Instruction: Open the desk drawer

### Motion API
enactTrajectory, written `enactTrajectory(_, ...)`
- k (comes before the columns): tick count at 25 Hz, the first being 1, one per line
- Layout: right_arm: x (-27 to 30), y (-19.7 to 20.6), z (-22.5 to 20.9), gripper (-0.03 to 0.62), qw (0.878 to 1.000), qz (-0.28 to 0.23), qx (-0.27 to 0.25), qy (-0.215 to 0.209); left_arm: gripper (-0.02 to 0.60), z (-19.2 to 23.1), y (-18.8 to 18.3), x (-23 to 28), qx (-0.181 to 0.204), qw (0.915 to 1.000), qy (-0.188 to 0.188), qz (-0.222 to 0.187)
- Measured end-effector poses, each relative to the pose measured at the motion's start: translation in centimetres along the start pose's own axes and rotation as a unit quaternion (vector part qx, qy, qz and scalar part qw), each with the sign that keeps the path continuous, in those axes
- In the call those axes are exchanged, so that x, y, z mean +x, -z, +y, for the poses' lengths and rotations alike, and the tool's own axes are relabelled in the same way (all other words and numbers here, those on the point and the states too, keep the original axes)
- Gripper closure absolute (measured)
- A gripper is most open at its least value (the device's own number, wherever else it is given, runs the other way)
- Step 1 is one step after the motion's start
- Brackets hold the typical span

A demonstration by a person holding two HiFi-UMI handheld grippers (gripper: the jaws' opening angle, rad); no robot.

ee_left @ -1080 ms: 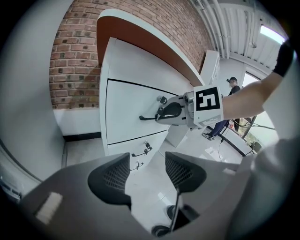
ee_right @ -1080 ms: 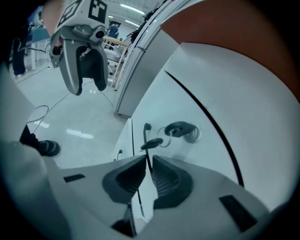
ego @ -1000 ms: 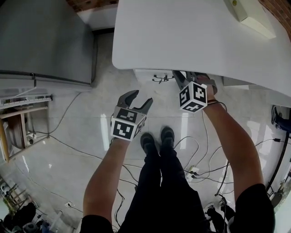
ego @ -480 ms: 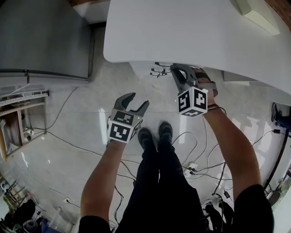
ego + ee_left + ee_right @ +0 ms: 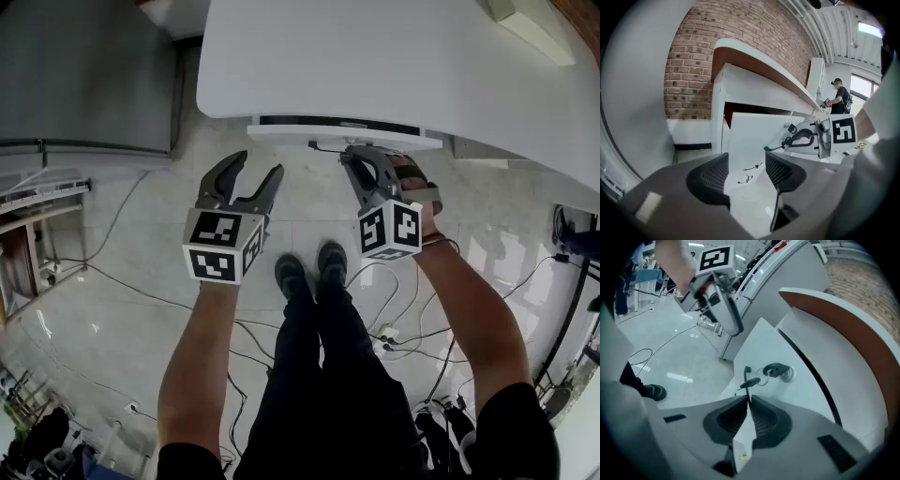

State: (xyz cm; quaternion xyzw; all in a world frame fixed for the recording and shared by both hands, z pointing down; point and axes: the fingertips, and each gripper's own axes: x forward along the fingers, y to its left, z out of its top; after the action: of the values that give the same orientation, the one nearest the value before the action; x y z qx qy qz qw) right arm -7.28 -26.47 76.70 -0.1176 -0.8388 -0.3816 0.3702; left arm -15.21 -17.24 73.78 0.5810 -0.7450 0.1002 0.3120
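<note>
Leftward, open floor [image 5: 141, 234] is left around the left tongs [image 5: 258, 167], which are held wide apart and empty. Under the tabletop [image 5: 375, 56] edge, the drawer [image 5: 342, 131] is seen slightly pulled out. The right tongs [image 5: 749, 401], having just been closing, are clamped on the key [image 5: 752, 380] dangling at its lock.

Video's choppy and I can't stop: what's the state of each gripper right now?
Left gripper: open, nothing between the jaws.
Right gripper: jaws have just been closing, now shut on the hanging key.
</note>
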Motion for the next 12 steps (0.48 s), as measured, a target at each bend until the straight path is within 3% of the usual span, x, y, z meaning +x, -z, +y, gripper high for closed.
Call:
enactTrajectory(5, -1.2, -0.5, 1.3, 0.56, 1.0, -0.002, -0.004, -0.011, 0.334, -0.4, -1.6, -0.9, 0.021, 0.9995, -0.001, -0.023)
enactTrajectory(12, -2.2, -0.8, 2.8, 0.562, 1.0, -0.013, 0.008, -0.024, 0.334, -0.8, -2.1, -1.5, 0.012, 0.999, -0.011, -0.042)
